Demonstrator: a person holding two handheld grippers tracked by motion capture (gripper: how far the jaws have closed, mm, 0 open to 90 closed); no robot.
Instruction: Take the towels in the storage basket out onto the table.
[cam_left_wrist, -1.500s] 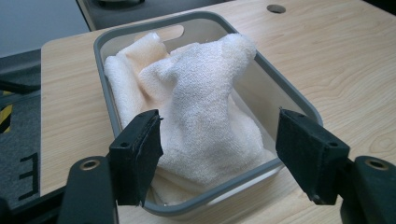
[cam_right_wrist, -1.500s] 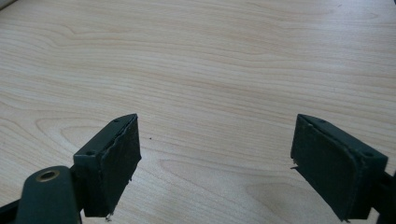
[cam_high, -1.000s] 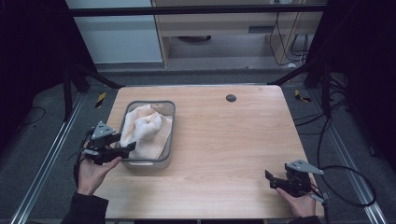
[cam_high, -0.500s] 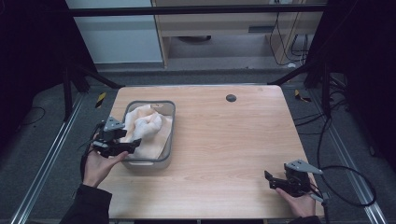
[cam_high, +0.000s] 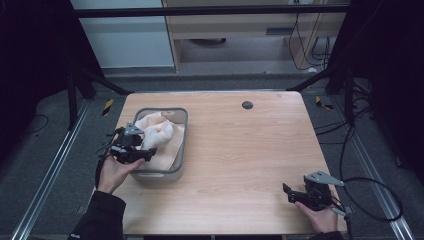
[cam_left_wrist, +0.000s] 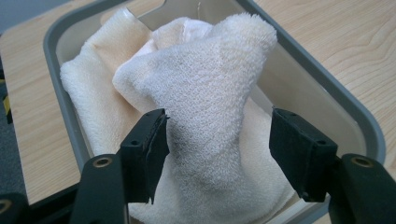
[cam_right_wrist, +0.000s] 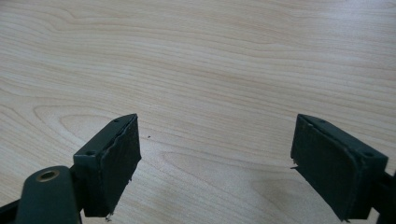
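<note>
Whereas a second ago the left gripper (cam_high: 145, 153) sat at the near-left corner of the grey bin (cam_high: 181, 145), beside its outer wall, it now reaches over the bin's near-left rim, with the hand that holds it (cam_high: 113, 172) drawn in closer to the bin. Its jaws stand apart; the left gripper view shows a raised fold of the cream towel (cam_left_wrist: 205, 102) between them, one pad at the fold's edge and the other clear of it. Whether that pad presses the cloth cannot be told. The towel lies bunched inside the bin, its peak rising above the rim, and looks much as it did before. The right gripper (cam_high: 292, 195) has stayed where it was, well away from the bin at the table's near-right corner, held low over the wood with its jaws wide apart and only bare grain between them in the right gripper view.

The bin sits on the left half of a pale wooden table (cam_high: 250, 150). A small dark round cap (cam_high: 247, 105) is set in the tabletop beyond and to the right of the bin. Grey floor surrounds the table, with metal rails (cam_high: 45, 175) along both sides, black cables (cam_high: 370, 195) looping far right of the bin, and pale cabinets (cam_high: 235, 30) behind it.
</note>
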